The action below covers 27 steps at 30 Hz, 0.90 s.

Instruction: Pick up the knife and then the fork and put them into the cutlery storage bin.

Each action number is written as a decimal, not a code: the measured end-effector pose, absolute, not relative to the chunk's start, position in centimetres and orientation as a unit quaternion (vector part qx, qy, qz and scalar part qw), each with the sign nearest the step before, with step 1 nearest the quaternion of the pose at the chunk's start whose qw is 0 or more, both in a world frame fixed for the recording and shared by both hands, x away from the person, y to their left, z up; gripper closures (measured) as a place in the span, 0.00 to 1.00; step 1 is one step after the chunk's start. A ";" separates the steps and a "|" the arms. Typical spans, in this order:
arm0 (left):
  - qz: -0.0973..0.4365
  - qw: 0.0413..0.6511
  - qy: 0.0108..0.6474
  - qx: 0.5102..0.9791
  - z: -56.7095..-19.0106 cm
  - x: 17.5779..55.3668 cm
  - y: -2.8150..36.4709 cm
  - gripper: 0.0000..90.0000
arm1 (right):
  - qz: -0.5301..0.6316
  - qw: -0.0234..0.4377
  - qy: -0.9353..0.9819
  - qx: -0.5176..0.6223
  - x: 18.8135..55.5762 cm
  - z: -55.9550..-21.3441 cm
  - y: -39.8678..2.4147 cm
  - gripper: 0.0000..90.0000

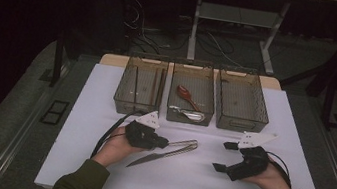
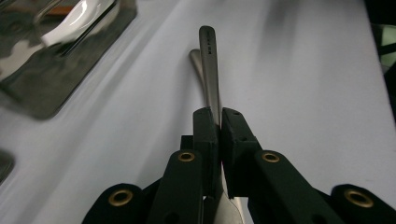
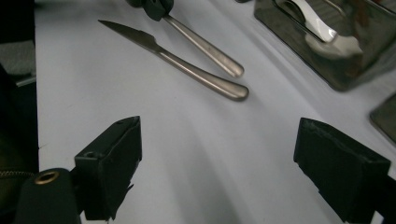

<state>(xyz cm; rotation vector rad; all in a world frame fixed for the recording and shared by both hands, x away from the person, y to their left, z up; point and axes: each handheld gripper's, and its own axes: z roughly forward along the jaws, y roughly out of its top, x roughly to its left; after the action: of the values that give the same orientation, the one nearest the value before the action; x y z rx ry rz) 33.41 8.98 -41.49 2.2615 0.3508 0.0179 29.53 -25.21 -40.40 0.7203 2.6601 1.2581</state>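
1. High view: the left gripper (image 1: 163, 143) sits near the middle of the white table (image 1: 95, 164). It is pinching a metal handle (image 1: 183, 144). A knife (image 1: 159, 157) lies flat just below it, with its tip pointing toward the near-left. The right gripper (image 1: 224, 157) is well apart on the right, with its jaws spread wide and nothing in them. Bare table lies between the two grippers and runs down to the near edge. Three see-through bins stand in a row at the far edge. The middle bin (image 1: 189, 116) holds a red spoon (image 1: 187, 96) and shiny tools.

2. Left gripper view: the jaws are pressed together on the metal handle (image 2: 208, 65), which sticks out straight ahead. The knife's rounded end (image 2: 196, 58) peeks out just beside it. There is bare table on both sides, and a bin wall (image 2: 74, 56) at the upper left.

3. Right gripper view: the jaws stand far apart over bare white table. The knife (image 3: 177, 60) and the held handle (image 3: 205, 49) lie ahead, side by side. A bin corner (image 3: 327, 60) is at the upper right.
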 end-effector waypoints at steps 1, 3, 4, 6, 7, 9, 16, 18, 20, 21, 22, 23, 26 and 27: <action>0.006 0.415 0.133 0.900 -41.3 33.3 8.7 0.94 | 0.415 0.052 0.878 0.232 29.8 -40.2 -24.9 0.17; 0.001 0.415 0.117 0.902 -40.9 33.1 8.1 0.94 | 0.410 0.049 0.884 0.219 30.2 -39.7 -24.1 0.18; -0.001 0.420 0.116 0.900 -40.7 32.8 7.7 0.94 | 0.409 0.043 0.888 0.208 30.4 -39.5 -23.7 0.21; -0.004 0.421 0.102 0.901 -40.4 32.7 7.2 0.94 | 0.410 0.023 0.893 0.186 30.8 -39.2 -22.9 0.24; -0.008 0.422 0.094 0.902 -40.2 32.6 6.9 0.94 | 0.408 0.019 0.895 0.179 31.0 -39.1 -22.5 0.25; -0.012 0.420 0.077 0.904 -40.0 32.3 6.3 0.94 | 0.403 0.007 0.901 0.158 31.4 -38.9 -21.7 0.27; -0.010 0.414 0.034 0.909 -39.5 31.8 4.6 0.94 | 0.382 -0.030 0.918 0.103 32.5 -38.7 -19.3 0.37; -0.009 0.412 0.029 0.911 -39.5 31.6 4.4 0.94 | 0.372 -0.044 0.922 0.097 32.7 -38.9 -18.8 0.42; -0.009 0.412 0.024 0.911 -39.5 31.5 4.3 0.94 | 0.357 -0.058 0.928 0.087 32.9 -39.4 -18.4 0.46; -0.009 0.412 0.025 0.911 -39.5 31.4 4.3 0.94 | 0.351 -0.068 0.930 0.089 32.9 -39.5 -18.3 0.50; -0.007 0.410 0.022 0.912 -39.4 31.3 4.3 0.94 | 0.346 -0.074 0.931 0.086 32.9 -39.7 -18.2 0.52; -0.014 0.412 0.026 0.911 -39.5 31.1 4.2 0.94 | 0.341 -0.077 0.933 0.085 32.9 -39.8 -18.1 0.55; -0.014 0.406 0.016 0.913 -39.6 30.9 3.9 0.94 | 0.330 -0.086 0.936 0.087 32.9 -40.1 -17.9 0.64; -0.013 0.406 0.014 0.914 -39.6 30.9 3.7 0.94 | 0.327 -0.089 0.937 0.083 32.8 -40.2 -17.7 0.67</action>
<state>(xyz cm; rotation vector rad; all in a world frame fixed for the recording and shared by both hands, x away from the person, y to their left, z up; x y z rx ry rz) 30.85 3.75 -39.61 2.3047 0.0357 -0.0333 32.83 -17.73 -40.18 0.2770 3.1225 1.0904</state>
